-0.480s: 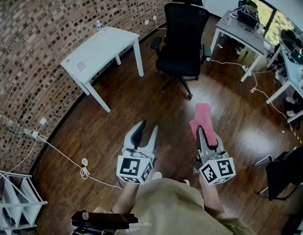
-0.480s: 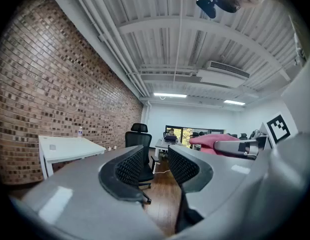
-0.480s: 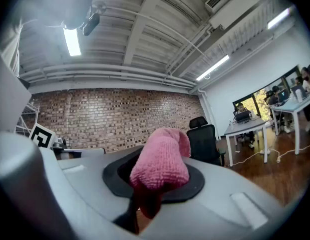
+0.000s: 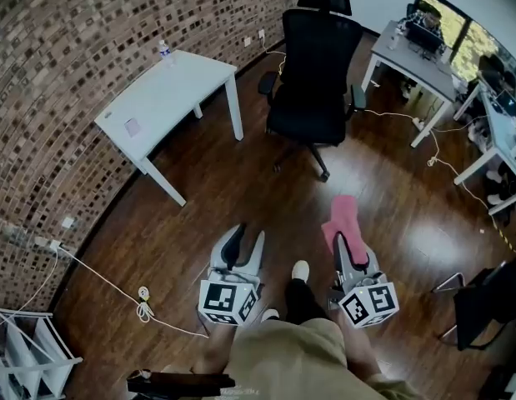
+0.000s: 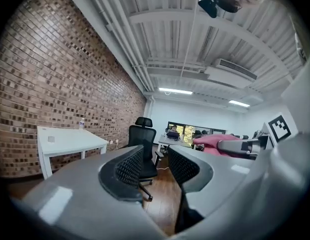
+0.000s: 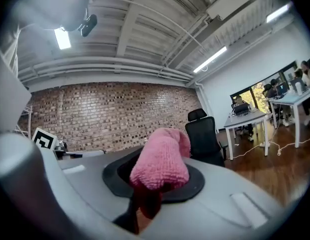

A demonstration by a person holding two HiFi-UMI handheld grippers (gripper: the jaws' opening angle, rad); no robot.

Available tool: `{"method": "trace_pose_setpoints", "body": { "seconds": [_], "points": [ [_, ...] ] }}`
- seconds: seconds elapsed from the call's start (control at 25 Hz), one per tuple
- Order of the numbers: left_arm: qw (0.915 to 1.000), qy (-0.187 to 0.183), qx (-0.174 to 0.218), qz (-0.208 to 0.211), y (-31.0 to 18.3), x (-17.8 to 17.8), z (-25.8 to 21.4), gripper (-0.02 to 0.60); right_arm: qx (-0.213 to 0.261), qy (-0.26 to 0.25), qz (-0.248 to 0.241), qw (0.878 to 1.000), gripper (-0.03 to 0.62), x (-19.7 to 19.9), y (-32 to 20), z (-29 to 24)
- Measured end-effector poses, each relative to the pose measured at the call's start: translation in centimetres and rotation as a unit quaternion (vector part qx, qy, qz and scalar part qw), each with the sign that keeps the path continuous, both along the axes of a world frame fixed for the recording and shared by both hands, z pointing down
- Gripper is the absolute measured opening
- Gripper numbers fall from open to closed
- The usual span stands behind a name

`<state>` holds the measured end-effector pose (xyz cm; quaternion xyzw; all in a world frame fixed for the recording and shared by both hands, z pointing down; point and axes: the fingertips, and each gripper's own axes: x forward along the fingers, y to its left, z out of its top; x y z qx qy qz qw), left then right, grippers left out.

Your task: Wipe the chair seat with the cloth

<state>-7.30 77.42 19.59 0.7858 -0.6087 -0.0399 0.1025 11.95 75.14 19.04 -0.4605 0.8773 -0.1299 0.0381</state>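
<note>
A black office chair (image 4: 312, 73) with a headrest stands ahead on the wooden floor, its seat (image 4: 308, 126) facing me; it also shows in the left gripper view as the chair (image 5: 141, 144) and in the right gripper view as the chair (image 6: 204, 139). My right gripper (image 4: 348, 238) is shut on a pink cloth (image 4: 341, 212), which bulges from its jaws as the cloth (image 6: 162, 160). My left gripper (image 4: 244, 242) is open and holds nothing; a gap shows between its pads (image 5: 128, 166). Both grippers are held low in front of me, well short of the chair.
A white table (image 4: 164, 94) with a small bottle (image 4: 165, 52) stands left of the chair by the brick wall. Grey desks (image 4: 416, 52) with monitors and cables lie to the right. A white cord (image 4: 116, 286) runs across the floor at left. My shoe (image 4: 299, 271) is between the grippers.
I have stepped forward: a foot now shows between the grippers, and the chair and table have shifted slightly in view. Both grippers keep their state.
</note>
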Motion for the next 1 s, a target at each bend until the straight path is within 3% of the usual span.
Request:
{"method": "trace_pose_setpoints", "body": {
  "seconds": [0.28,0.48,0.6,0.84,1.0],
  "points": [
    [0.9998,-0.013,0.011,0.003,-13.9,0.3,1.5,0.135,0.015,-0.018,-0.009,1.0,0.066,-0.5,-14.6,1.3],
    [0.9991,-0.026,0.026,0.022,-26.3,1.7,-1.7,0.143,0.015,-0.027,-0.009,0.999,0.067,0.3,-26.7,0.0],
    [0.9982,-0.037,0.04,0.024,-31.3,2.3,-3.0,0.143,-0.006,-0.031,-0.014,0.999,0.067,0.9,-31.8,1.2],
    [0.9988,-0.036,0.008,0.032,-39.2,0.0,0.0,0.146,-0.065,-0.037,-0.018,0.997,0.067,-2.7,-38.0,5.6],
    [0.9983,-0.047,0.002,0.033,-44.5,1.9,2.1,0.149,-0.098,-0.022,-0.021,0.995,0.067,-1.4,-42.4,9.3]
  ]
}}
